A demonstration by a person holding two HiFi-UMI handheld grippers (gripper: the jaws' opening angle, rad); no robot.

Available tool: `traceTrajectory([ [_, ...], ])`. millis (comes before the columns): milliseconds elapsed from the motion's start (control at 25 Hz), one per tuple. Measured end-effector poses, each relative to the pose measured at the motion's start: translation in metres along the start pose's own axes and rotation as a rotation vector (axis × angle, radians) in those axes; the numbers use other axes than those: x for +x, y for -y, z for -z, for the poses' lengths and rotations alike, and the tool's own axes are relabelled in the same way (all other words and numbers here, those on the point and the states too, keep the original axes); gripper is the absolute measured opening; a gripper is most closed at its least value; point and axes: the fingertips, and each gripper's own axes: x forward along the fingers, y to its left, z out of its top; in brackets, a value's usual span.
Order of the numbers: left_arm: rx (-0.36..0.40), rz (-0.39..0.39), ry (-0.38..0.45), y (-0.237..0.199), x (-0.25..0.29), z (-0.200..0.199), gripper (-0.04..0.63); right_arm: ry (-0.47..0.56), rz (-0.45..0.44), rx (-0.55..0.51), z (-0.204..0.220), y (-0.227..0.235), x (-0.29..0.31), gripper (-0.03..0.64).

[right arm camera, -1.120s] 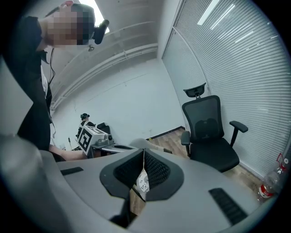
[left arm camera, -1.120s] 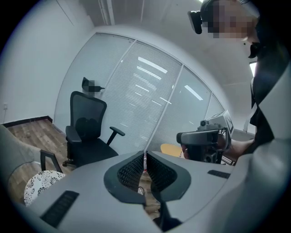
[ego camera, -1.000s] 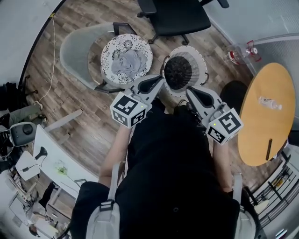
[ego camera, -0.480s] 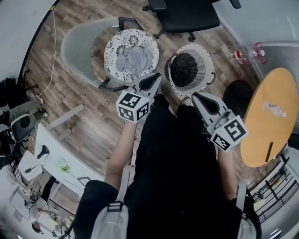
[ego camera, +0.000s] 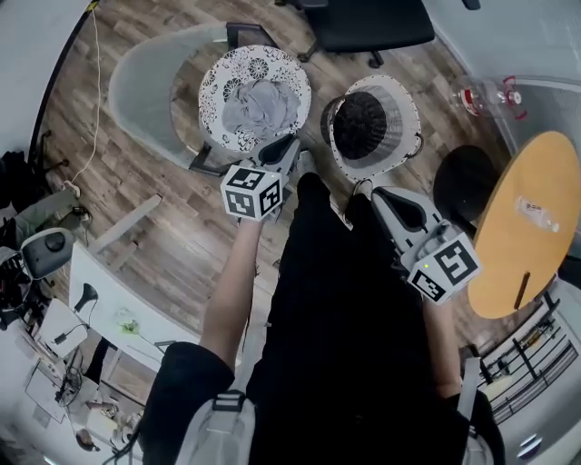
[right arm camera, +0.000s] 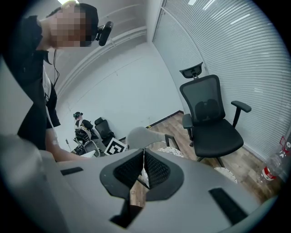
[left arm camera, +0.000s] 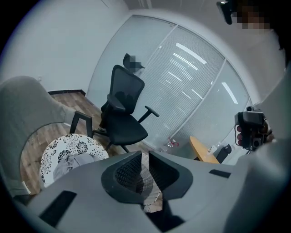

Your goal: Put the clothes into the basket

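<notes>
Crumpled grey clothes [ego camera: 256, 98] lie on a round black-and-white patterned seat [ego camera: 216, 80]; in the left gripper view the clothes [left arm camera: 68, 161] show at lower left. A white basket [ego camera: 399, 102] with a dark inside stands on the floor to the seat's right. My left gripper [ego camera: 292, 145] hangs just in front of the seat, between seat and basket. Its jaws have just been opening to a narrow slit [left arm camera: 144, 157] with nothing between them. My right gripper [ego camera: 381, 195] hangs on the near side of the basket, shut and empty [right arm camera: 143, 157].
A black office chair [ego camera: 368, 23] stands beyond the basket. A pale grey lounge chair [ego camera: 145, 86] frames the patterned seat. A round wooden table [ego camera: 526, 218] is at the right, and a plastic bottle [ego camera: 481, 95] lies by the glass wall. A cable [ego camera: 86, 136] runs along the wooden floor.
My left gripper has dropped down and forward toward the patterned seat. My right gripper has sunk a little in front of the basket. The clothes have not moved.
</notes>
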Motion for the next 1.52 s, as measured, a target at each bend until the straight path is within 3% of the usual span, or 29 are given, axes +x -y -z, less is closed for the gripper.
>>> traceTrajectory([
  [440,-0.012,-0.097,-0.130,-0.075,0.033,0.038,0.126,-0.064,0.031,0.056,0.010,0.013,0.013,0.017],
  [880,-0.004,-0.212,-0.201,-0.135,0.054,0.072,0.208,-0.107,0.056,0.112,0.025,0.024,0.022,0.017],
  [1520,0.031,-0.275,-0.329,-0.205,0.084,0.110,0.365,-0.133,0.058,0.168,0.039,0.031,0.046,0.017],
])
